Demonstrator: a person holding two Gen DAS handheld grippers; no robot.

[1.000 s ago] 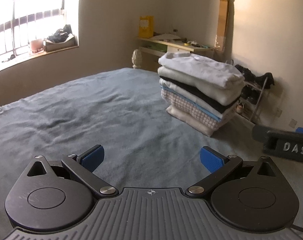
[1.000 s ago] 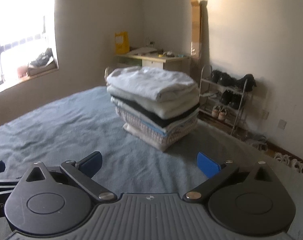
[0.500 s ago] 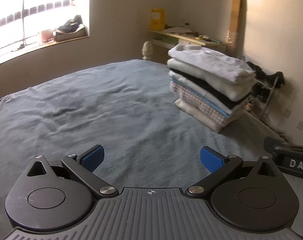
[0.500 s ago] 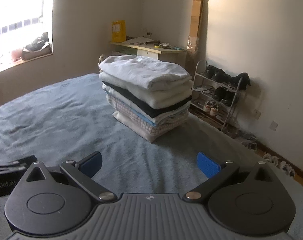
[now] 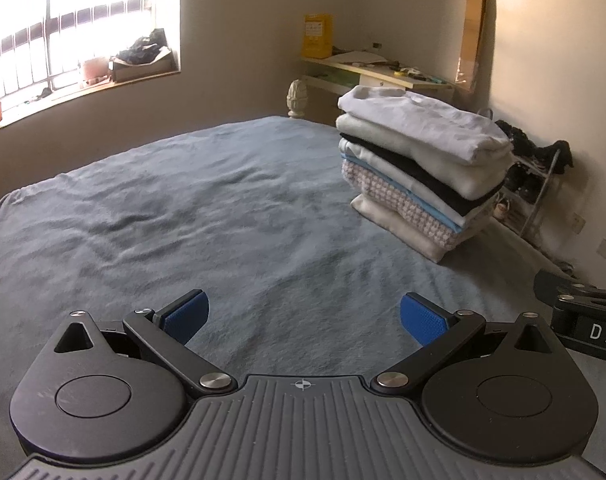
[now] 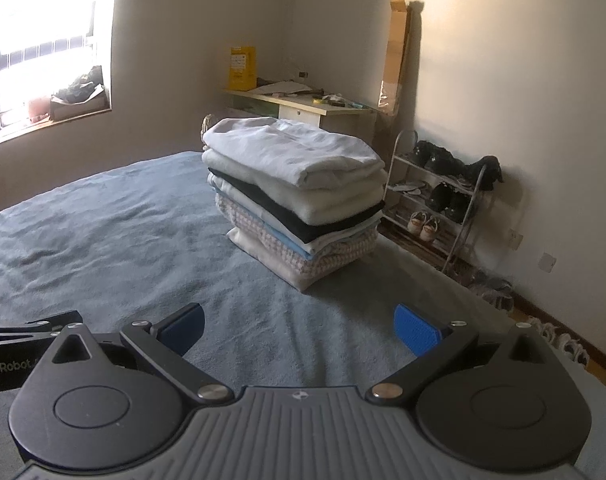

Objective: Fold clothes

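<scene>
A stack of folded clothes (image 5: 419, 168) (image 6: 299, 196) sits at the far right corner of a grey-blue bed (image 5: 207, 216) (image 6: 103, 232); white pieces lie on top, with black, light blue and checked layers below. My left gripper (image 5: 303, 316) hovers open over the bare bedspread, well short of the stack, with nothing between its blue pads. My right gripper (image 6: 299, 328) is also open and empty, pointed at the stack from nearer. Each gripper's body shows at the edge of the other's view.
A shoe rack (image 6: 443, 204) stands against the right wall beside the bed. A desk (image 6: 303, 108) with a yellow box and a tall cardboard box (image 6: 397, 56) fills the far corner. A bright window (image 5: 67, 36) with clutter on its sill is at left.
Both grippers have drawn back and swung slightly, so the stack sits farther away and more to the right in the left view. Both stay open and empty.
</scene>
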